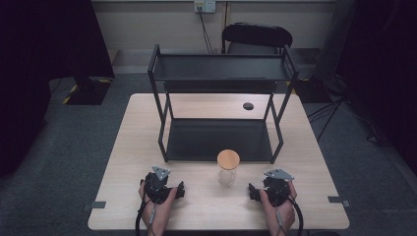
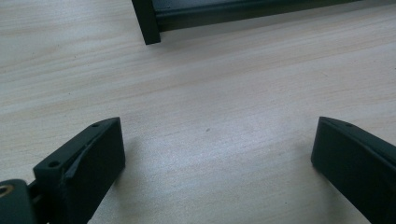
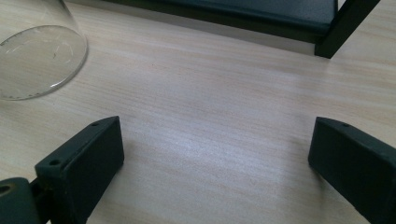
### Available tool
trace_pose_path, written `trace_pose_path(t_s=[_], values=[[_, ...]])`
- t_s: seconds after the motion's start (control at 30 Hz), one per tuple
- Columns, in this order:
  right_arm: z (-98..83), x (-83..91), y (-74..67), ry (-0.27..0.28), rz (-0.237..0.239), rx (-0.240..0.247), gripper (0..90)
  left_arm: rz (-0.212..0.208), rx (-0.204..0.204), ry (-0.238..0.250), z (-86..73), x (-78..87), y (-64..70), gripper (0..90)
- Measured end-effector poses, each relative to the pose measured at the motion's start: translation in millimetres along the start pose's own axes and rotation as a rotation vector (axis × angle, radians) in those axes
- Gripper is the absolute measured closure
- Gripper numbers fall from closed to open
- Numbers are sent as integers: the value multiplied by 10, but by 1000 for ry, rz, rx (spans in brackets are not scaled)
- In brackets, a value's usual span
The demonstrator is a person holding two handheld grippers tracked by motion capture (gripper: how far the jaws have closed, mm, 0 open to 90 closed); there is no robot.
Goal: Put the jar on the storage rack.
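Glass jar point(image 1: 227, 172) with wooden lid point(image 1: 228, 159), at twelve o'clock between wide-open left gripper point(image 1: 181, 191) and right gripper point(image 1: 252, 192): probably fragile, slippery; grasp mid-body.

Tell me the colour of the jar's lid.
Light wooden tan; the lid shows best in the high view.

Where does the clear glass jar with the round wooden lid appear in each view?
High view: clear glass jar with the round wooden lid, table centre, between both grippers.
Left gripper view: not in it.
Right gripper view: its glass base, top left.
Shared landmark: black metal shelf rack.
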State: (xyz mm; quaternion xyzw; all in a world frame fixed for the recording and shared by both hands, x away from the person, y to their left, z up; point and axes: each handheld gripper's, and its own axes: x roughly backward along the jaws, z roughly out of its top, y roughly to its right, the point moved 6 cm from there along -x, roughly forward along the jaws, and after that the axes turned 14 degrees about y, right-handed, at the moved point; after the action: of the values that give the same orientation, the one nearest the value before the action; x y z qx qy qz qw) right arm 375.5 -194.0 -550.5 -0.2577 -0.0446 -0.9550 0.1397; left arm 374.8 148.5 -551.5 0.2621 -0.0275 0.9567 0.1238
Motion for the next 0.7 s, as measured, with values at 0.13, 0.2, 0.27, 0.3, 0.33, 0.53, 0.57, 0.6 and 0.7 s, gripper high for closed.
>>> trace_pose_path(t_s=[0.13,0.2,0.27,0.3,0.33,0.53,0.57,0.6,0.7], values=[[0,0,1,0,0,0,26,0,0,0,0,0,0,25],[0,0,1,0,1,0,26,0,0,0,0,0,0,25],[0,0,1,0,1,0,26,0,0,-1,1,0,0,25],[0,0,1,0,1,0,26,0,0,0,0,0,0,25],[0,0,1,0,1,0,26,0,0,0,0,0,0,25],[1,-2,-1,-2,-4,-5,22,0,0,0,1,0,-1,25],[2,-4,-3,-3,-3,-6,21,0,0,0,1,0,-1,25],[2,-4,-3,-3,-3,-6,21,0,0,0,1,0,-1,25],[2,-4,-4,-3,-3,-7,21,0,0,-1,1,-1,-1,25]])
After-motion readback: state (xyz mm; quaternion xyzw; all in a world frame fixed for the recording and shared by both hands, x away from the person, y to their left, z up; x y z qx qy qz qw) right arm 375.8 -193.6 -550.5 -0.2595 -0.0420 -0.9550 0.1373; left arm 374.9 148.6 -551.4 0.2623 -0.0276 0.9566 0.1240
